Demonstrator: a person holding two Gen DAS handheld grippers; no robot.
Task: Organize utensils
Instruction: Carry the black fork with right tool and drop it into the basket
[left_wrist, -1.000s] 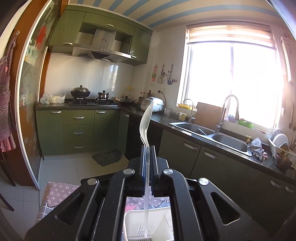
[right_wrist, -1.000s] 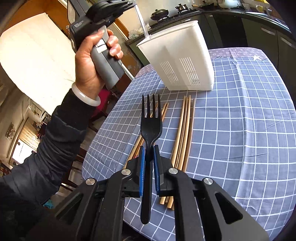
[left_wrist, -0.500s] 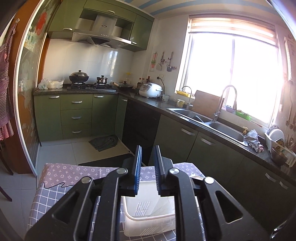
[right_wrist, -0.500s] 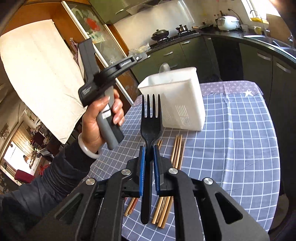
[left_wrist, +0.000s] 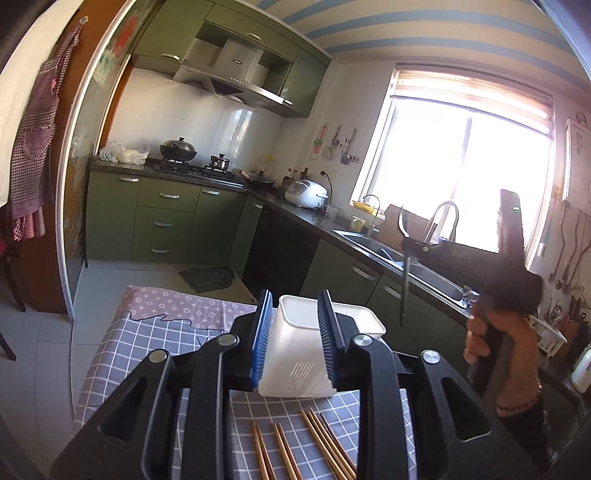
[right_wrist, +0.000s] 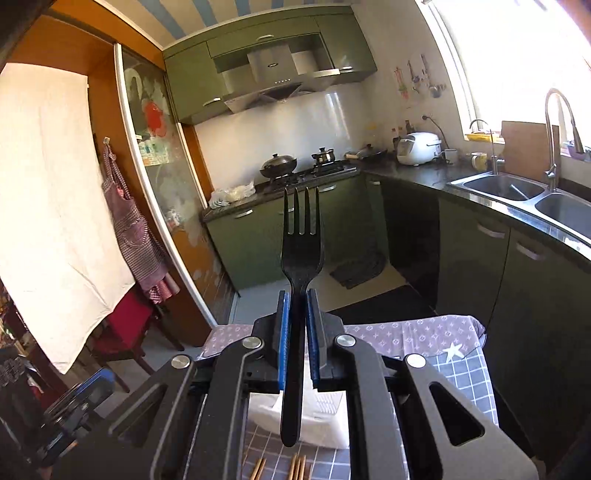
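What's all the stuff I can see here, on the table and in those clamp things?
White plastic utensil holder: one, white, upright on the table.
Wooden chopsticks: several, light brown, lying in front of the holder.
Black plastic fork: one, black, tines up, clamped in the right gripper.
Checked tablecloth: one, grey-blue with white lines, covering the table.
Left gripper: one, black with blue pads, open, empty.
Right gripper: one, black with blue pads, shut on the fork.
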